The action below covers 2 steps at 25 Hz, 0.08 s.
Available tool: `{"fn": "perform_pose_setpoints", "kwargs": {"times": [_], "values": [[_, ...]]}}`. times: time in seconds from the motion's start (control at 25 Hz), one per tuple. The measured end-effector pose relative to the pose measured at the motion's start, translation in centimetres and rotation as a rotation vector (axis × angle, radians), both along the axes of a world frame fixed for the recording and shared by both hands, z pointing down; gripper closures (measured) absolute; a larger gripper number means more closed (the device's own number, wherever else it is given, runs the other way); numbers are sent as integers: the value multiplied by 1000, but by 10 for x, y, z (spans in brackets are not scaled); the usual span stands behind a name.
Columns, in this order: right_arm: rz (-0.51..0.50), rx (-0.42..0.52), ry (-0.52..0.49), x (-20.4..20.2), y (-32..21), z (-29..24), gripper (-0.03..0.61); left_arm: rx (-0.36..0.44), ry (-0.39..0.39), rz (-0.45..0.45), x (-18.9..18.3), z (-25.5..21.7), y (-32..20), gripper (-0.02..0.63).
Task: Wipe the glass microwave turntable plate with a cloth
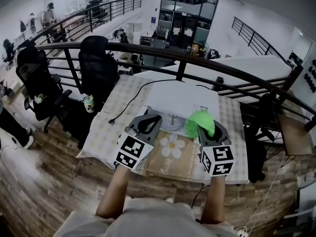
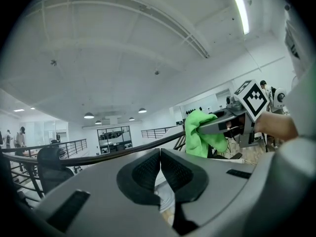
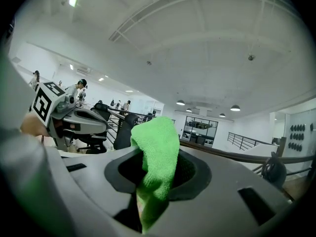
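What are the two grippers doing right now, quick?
Left gripper: jaws shut together.
Right gripper: shut on the green cloth.

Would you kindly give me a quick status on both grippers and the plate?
Left gripper fingers shut. Right gripper shut on bright green microfibre cloth. Round clear glass turntable plate between both grippers. Nothing seen in the way.
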State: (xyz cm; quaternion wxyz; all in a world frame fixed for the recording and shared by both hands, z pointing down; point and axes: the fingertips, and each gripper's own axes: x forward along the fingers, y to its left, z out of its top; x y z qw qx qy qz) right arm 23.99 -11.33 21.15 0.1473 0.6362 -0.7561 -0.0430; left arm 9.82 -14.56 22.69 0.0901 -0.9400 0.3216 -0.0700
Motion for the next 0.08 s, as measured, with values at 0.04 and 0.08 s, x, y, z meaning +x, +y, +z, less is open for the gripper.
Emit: {"fn": "perform_pose_setpoints", "kwargs": {"times": [0.04, 0.08], "values": [[-1, 0, 3, 0, -1, 0, 456, 0, -1, 0, 0, 0, 0, 595], [-1, 0, 5, 1, -2, 0, 456, 0, -1, -1, 1, 0, -1, 595]]}}
